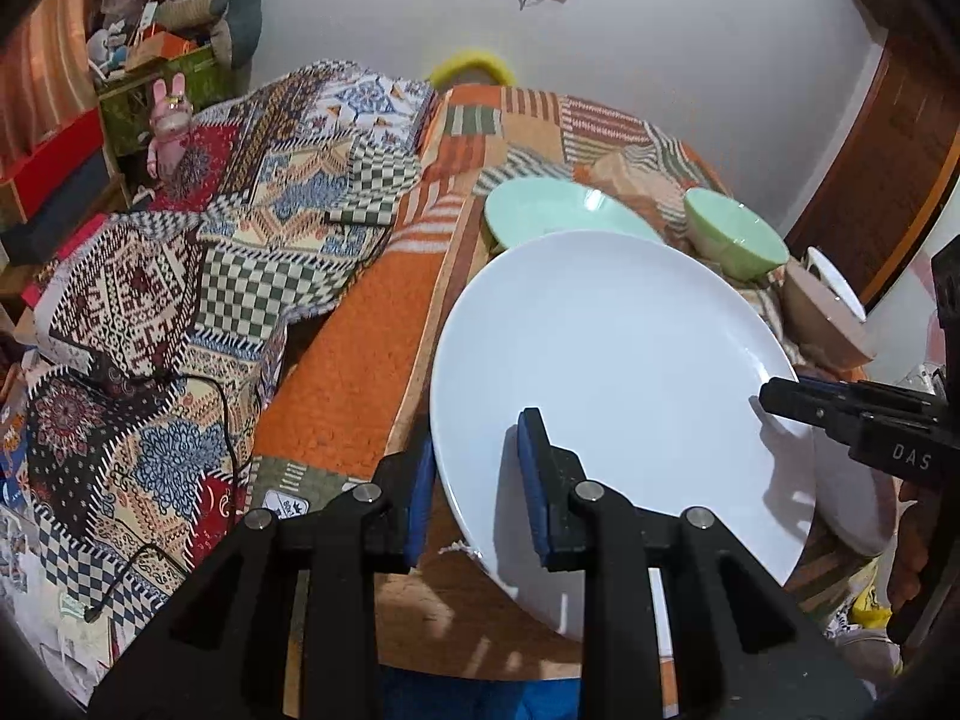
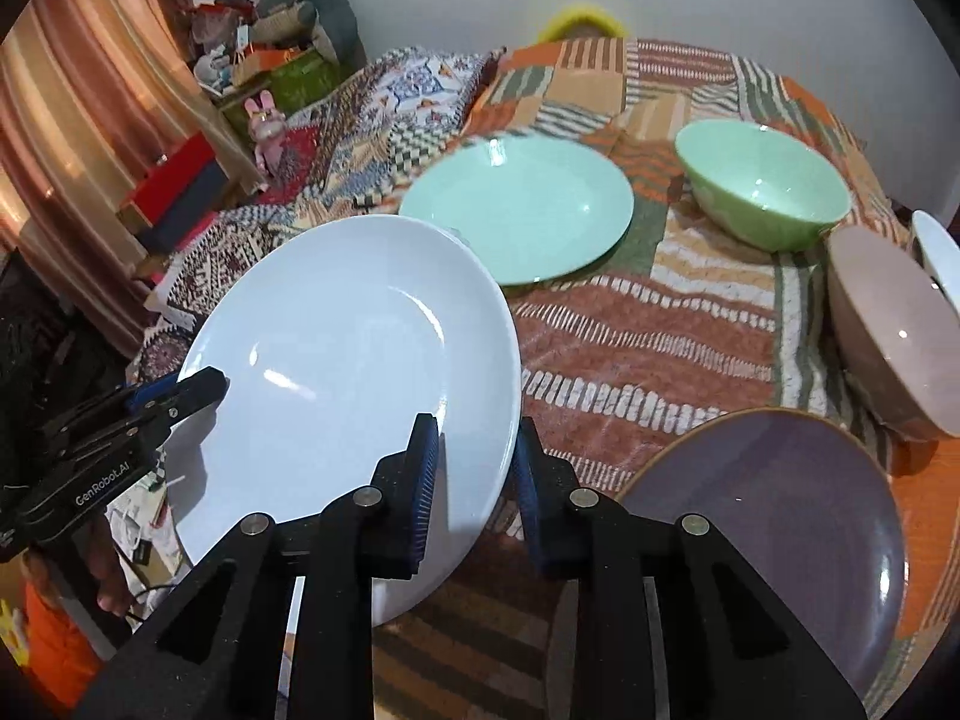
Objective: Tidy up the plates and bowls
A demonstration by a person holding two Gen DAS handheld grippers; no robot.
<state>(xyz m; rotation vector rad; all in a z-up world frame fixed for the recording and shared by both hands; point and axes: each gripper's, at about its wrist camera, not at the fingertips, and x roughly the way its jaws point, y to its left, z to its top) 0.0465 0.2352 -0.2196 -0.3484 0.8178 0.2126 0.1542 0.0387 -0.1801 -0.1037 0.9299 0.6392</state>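
A large white plate point(image 1: 618, 384) is held tilted above the table, also in the right wrist view point(image 2: 354, 372). My left gripper point(image 1: 477, 480) is shut on its left rim. My right gripper point(image 2: 474, 474) is shut on its right rim, and shows in the left wrist view point(image 1: 798, 405). A mint green plate point(image 2: 516, 210) and a green bowl point(image 2: 765, 189) lie behind. A pink-beige bowl point(image 2: 888, 336) leans on its side at the right, with a white bowl point(image 2: 936, 252) behind it. A purple plate point(image 2: 780, 522) lies at the front right.
The table has an orange patterned cloth point(image 2: 648, 336). A patchwork-covered seat point(image 1: 240, 228) stands to the left with a black cable point(image 1: 222, 408) on it. Boxes and toys point(image 1: 150, 60) are piled at the far left. A yellow chair back point(image 1: 474, 63) is behind the table.
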